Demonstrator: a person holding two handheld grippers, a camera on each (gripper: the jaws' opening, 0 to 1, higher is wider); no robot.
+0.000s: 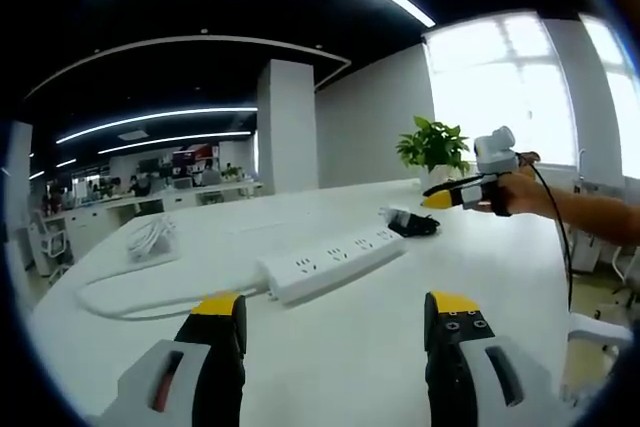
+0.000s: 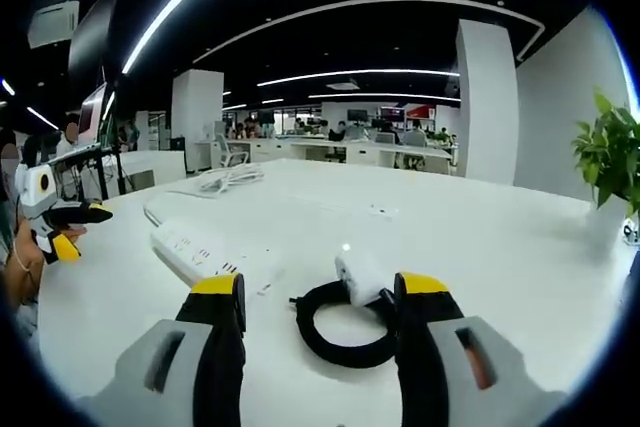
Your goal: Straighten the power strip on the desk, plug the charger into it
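Note:
A white power strip (image 1: 330,259) lies at an angle on the white desk (image 1: 350,347), its white cord (image 1: 130,302) looping off to the left. My left gripper (image 1: 337,312) stands open just short of it, nothing between its jaws. Beyond the strip lies the white charger (image 1: 405,219) with its black coiled cable. In the right gripper view the charger (image 2: 360,275) and its black cable coil (image 2: 340,337) sit just ahead of and between the jaws of my open right gripper (image 2: 322,292). The power strip (image 2: 195,250) lies to its left.
A bundle of white cable (image 1: 150,237) rests at the desk's far left. A potted plant (image 1: 435,144) stands at the far edge near the window. Across the desk is the right gripper (image 1: 465,192), held in a hand. The left gripper (image 2: 65,222) appears at the left edge.

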